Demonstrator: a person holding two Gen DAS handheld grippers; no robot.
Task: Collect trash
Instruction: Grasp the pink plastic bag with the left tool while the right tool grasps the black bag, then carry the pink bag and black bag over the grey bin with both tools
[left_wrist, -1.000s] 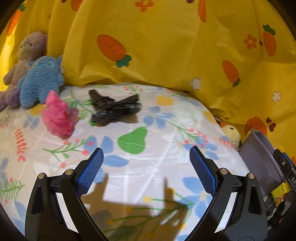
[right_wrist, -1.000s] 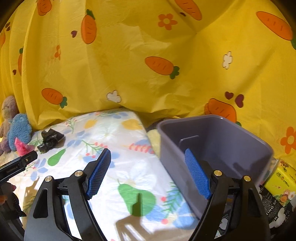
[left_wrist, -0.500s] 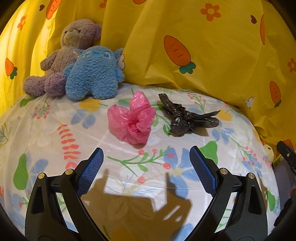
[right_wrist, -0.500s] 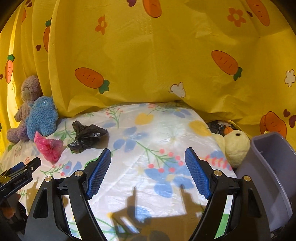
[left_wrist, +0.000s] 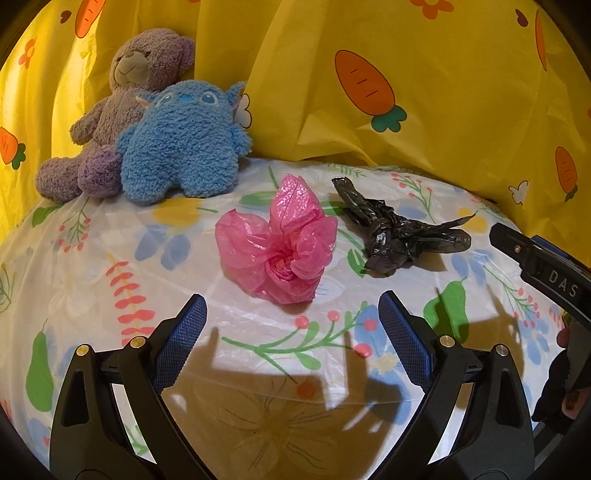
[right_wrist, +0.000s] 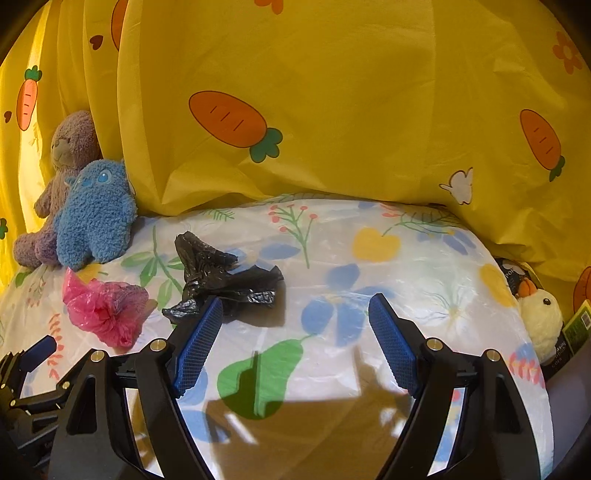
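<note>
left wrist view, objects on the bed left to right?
Brown teddy bear → blue plush monster → pink plastic bag → black plastic bag → right gripper at the frame edge.

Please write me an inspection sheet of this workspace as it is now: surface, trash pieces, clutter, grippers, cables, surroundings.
Surface: floral plastic sheet, wrinkled.
Job's things: pink plastic bag and black plastic bag, both crumpled, lying side by side.
Clutter: teddy bear, blue plush toy, yellow chick plush at the edge.
Grippers: left gripper open, empty; right gripper open, empty.
Cables: nothing seen.
Surroundings: yellow carrot-print curtain behind.
</note>
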